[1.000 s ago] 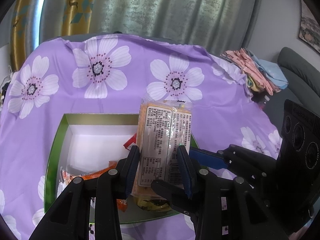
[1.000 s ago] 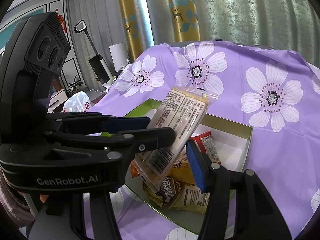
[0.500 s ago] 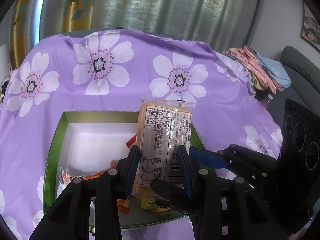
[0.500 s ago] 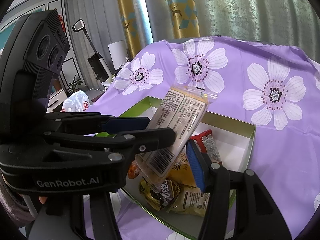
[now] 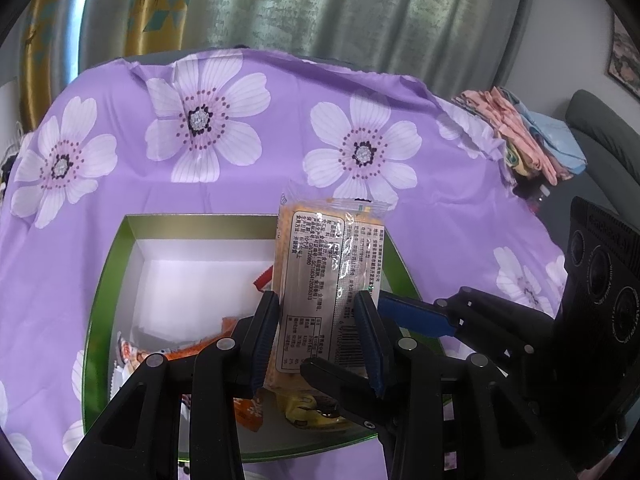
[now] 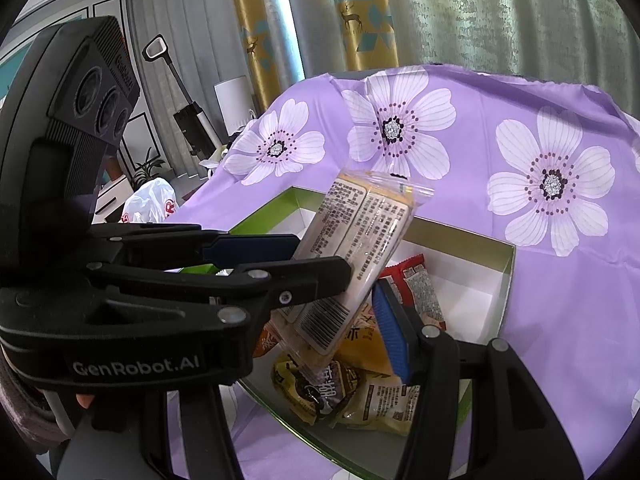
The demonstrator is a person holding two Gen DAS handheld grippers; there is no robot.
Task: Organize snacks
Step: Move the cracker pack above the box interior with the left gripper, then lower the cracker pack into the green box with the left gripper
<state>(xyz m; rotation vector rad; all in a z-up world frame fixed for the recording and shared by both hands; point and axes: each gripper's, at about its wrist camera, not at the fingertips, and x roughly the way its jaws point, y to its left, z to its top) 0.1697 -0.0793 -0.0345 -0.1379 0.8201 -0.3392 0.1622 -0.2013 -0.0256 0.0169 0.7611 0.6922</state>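
Left gripper (image 5: 316, 332): closed on the lower part of a cracker packet (image 5: 328, 280); each blue pad presses a long edge of the packet, which stands nearly upright with its printed back facing the camera.
Cracker packet: clear wrapper, orange crackers inside, a barcode near the lower end; it is held in the air above the right part of the box, and in the right wrist view (image 6: 352, 256) it leans toward the far right.
Right gripper (image 6: 360, 292): wide open and holding nothing; its one visible blue pad (image 6: 390, 332) lies just beside the packet's lower right edge, and the other finger is hidden behind the left gripper's body, so contact with the packet cannot be told.
Box (image 5: 104, 280): shallow, green rim, white inside, lying on the cloth; its far left part shows bare white floor.
Snacks in box: a red packet (image 6: 416, 292) in the middle, yellow and brown packets (image 6: 320, 388) heaped in the near right corner, orange packets (image 5: 180, 354) along the near left side.
Cloth (image 5: 240, 168): purple with big white flowers, covering the whole table.
Clothes (image 5: 516, 128): a pink and blue folded pile past the far right edge of the cloth.
Curtains (image 6: 460, 12): grey-green and gold, hanging behind the table.
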